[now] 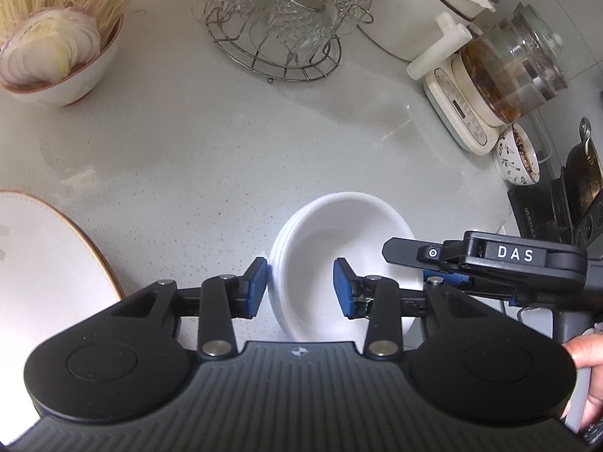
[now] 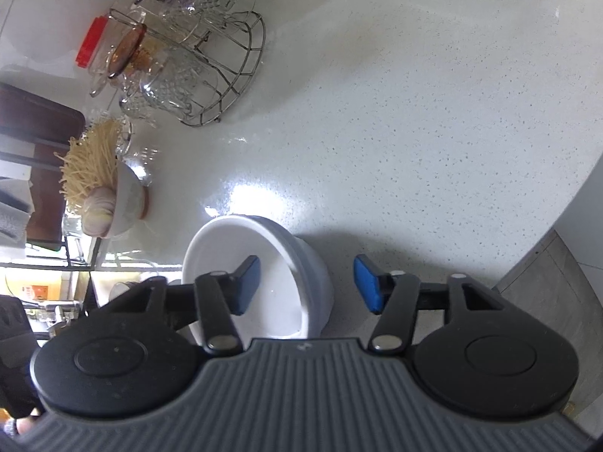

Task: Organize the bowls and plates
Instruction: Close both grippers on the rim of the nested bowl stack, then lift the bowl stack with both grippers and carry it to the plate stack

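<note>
A stack of nested white bowls [image 1: 339, 233] stands on the speckled grey counter [image 1: 211, 143]. My left gripper [image 1: 301, 288] is open. Its jaws straddle the stack's left rim, one blue pad [image 1: 258, 286] outside and one inside, with clear gaps to the rim. In the right wrist view the same bowls [image 2: 241, 237] look tilted. My right gripper [image 2: 307, 284] is open astride the opposite wall, one pad inside and one pad [image 2: 367, 288] outside, not pressing. In the left wrist view the right gripper [image 1: 433, 267] reaches in over the bowls' right rim. A person's hand [image 1: 588, 369] holds it.
A large white plate with a brown rim [image 1: 45, 263] lies at the left. A bowl of sliced onion and dry noodles [image 1: 56, 56], a wire rack of glass cups [image 1: 279, 30], a glass tea kettle [image 1: 508, 75], a small soiled bowl [image 1: 516, 154] and a dark pan [image 1: 582, 173] ring the counter.
</note>
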`<state>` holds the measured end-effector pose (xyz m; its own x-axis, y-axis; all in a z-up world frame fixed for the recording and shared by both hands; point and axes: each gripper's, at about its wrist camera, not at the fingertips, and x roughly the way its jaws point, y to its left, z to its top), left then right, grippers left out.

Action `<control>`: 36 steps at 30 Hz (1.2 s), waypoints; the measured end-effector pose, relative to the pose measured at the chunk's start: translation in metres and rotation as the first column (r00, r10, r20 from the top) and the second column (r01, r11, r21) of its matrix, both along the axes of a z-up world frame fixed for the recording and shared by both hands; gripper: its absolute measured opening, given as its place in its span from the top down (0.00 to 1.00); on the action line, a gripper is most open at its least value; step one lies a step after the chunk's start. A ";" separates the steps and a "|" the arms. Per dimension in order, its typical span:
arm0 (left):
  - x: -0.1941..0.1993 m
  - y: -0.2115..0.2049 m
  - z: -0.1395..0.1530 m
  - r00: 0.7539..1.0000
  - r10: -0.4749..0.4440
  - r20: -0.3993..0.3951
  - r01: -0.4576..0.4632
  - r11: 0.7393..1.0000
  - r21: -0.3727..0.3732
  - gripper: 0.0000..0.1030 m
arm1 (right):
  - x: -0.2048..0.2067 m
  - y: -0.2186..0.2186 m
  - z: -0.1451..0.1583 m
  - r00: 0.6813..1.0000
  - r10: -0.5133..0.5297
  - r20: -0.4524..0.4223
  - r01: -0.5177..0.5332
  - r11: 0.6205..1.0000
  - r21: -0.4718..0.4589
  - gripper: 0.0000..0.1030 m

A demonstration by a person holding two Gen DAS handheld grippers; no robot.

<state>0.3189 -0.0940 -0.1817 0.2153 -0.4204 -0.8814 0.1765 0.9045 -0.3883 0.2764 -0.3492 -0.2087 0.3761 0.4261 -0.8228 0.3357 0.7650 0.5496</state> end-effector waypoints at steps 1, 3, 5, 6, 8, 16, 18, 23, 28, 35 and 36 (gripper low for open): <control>0.001 -0.001 -0.001 1.000 0.001 -0.003 -0.001 1.000 0.006 0.58 | 0.001 -0.001 -0.001 1.000 -0.003 -0.004 0.003 1.000 0.000 0.49; 0.003 -0.003 -0.004 1.000 0.001 -0.013 -0.001 1.000 0.016 0.59 | 0.002 -0.001 -0.003 1.000 -0.005 -0.011 0.005 1.000 -0.001 0.53; 0.005 -0.003 -0.007 1.000 0.006 -0.024 -0.006 1.000 0.015 0.62 | 0.003 -0.001 -0.004 1.000 -0.007 -0.016 0.007 1.000 -0.002 0.58; 0.006 -0.003 -0.009 0.999 0.009 -0.032 -0.009 1.000 0.015 0.64 | 0.004 -0.001 -0.005 1.000 -0.006 -0.018 0.006 1.000 -0.004 0.60; 0.008 -0.002 -0.012 0.999 0.017 -0.042 -0.016 1.000 0.013 0.68 | 0.005 -0.003 -0.008 1.000 -0.008 -0.018 0.008 1.000 0.011 0.62; 0.012 -0.006 -0.018 0.998 0.026 -0.055 -0.025 1.000 0.017 0.86 | 0.008 -0.009 -0.011 1.000 -0.016 -0.012 0.016 0.999 0.051 0.75; 0.013 -0.006 -0.017 0.998 0.027 -0.050 -0.026 0.999 0.020 0.87 | 0.010 -0.009 -0.011 1.000 -0.007 -0.010 0.007 0.999 0.053 0.76; 0.014 -0.009 -0.015 0.999 0.020 -0.033 -0.019 1.000 0.023 0.88 | 0.011 -0.013 -0.012 1.000 -0.009 -0.010 0.009 0.998 0.063 0.76; 0.014 -0.009 -0.010 1.000 0.025 -0.017 -0.024 1.000 0.012 0.88 | 0.013 -0.015 -0.010 1.000 -0.009 -0.001 0.009 0.998 0.064 0.76; 0.008 -0.002 -0.004 0.999 0.047 0.012 -0.047 0.999 -0.011 0.88 | 0.012 -0.015 -0.002 0.999 -0.004 0.033 0.002 0.998 0.069 0.76; 0.007 -0.001 -0.003 0.999 0.051 0.016 -0.050 0.999 -0.013 0.88 | 0.013 -0.014 0.000 0.999 -0.002 0.038 -0.001 0.998 0.070 0.76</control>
<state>0.3258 -0.0952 -0.1849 0.2511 -0.4200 -0.8721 0.1373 0.9073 -0.3974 0.2890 -0.3633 -0.2091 0.4063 0.4818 -0.7764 0.3139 0.7244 0.6138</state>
